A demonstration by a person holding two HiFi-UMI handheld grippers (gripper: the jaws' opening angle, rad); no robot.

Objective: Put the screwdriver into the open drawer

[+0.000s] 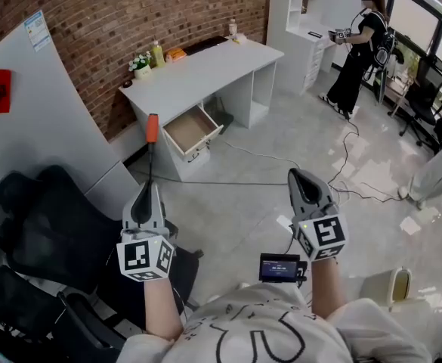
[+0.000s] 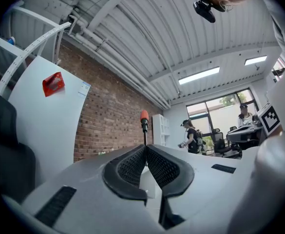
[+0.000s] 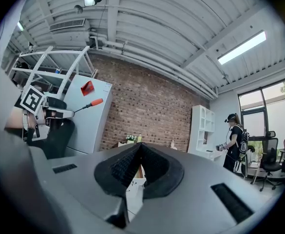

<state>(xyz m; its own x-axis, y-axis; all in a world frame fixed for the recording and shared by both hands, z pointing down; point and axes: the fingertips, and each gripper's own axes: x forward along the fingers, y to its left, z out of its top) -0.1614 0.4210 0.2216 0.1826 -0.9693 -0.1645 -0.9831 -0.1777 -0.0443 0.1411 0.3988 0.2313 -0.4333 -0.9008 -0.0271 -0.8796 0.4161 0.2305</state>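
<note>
My left gripper (image 1: 148, 190) is shut on the thin metal shaft of a screwdriver (image 1: 151, 146), whose orange handle (image 1: 152, 128) points away from me toward the desk. In the left gripper view the shaft rises from between the closed pads and ends in the orange handle (image 2: 144, 115). My right gripper (image 1: 302, 178) is shut with nothing in it. A white desk (image 1: 198, 70) stands ahead against the brick wall, and its wooden drawer (image 1: 191, 130) is pulled open, well beyond both grippers. In the right gripper view the left gripper (image 3: 59, 113) and the screwdriver (image 3: 89, 104) show at the left.
Black office chairs (image 1: 51, 225) crowd the near left beside a curved white partition (image 1: 47, 119). Cables (image 1: 311, 165) trail over the grey floor. A person (image 1: 360, 48) stands at the far right by white shelving. A bottle and flowers (image 1: 149, 59) sit on the desk.
</note>
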